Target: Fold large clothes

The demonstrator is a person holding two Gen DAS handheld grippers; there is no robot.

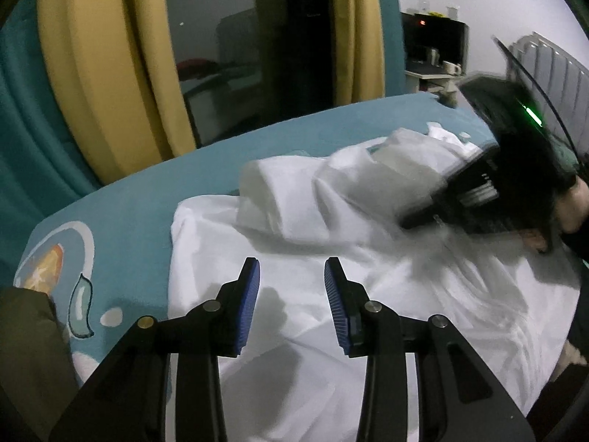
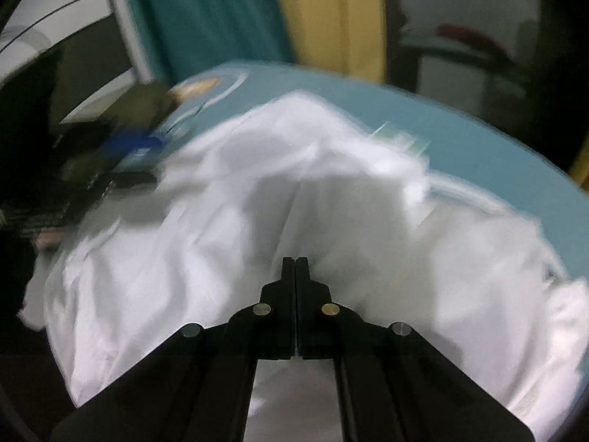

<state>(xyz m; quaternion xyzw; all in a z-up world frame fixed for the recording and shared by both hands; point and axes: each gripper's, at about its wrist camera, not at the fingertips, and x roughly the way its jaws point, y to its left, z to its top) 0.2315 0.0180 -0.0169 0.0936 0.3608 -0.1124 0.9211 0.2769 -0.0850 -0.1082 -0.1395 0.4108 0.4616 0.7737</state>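
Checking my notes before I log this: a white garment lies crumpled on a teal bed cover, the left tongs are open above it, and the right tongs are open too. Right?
Not quite. The right tongs are shut, their jaws pressed together, as the right wrist view shows. The rest holds: the white garment lies crumpled on the teal bed cover, and the left tongs are open above it.

Left gripper (image 1: 292, 276): points downward, its 2 blue-padded fingers (image 1: 249, 305) stand apart, nothing between them.
Right gripper (image 2: 296, 262): points downward, its 2 black fingers pressed together, no gap visible; blurred in both views.
Right hand (image 1: 574, 210): partly visible behind its gripper.
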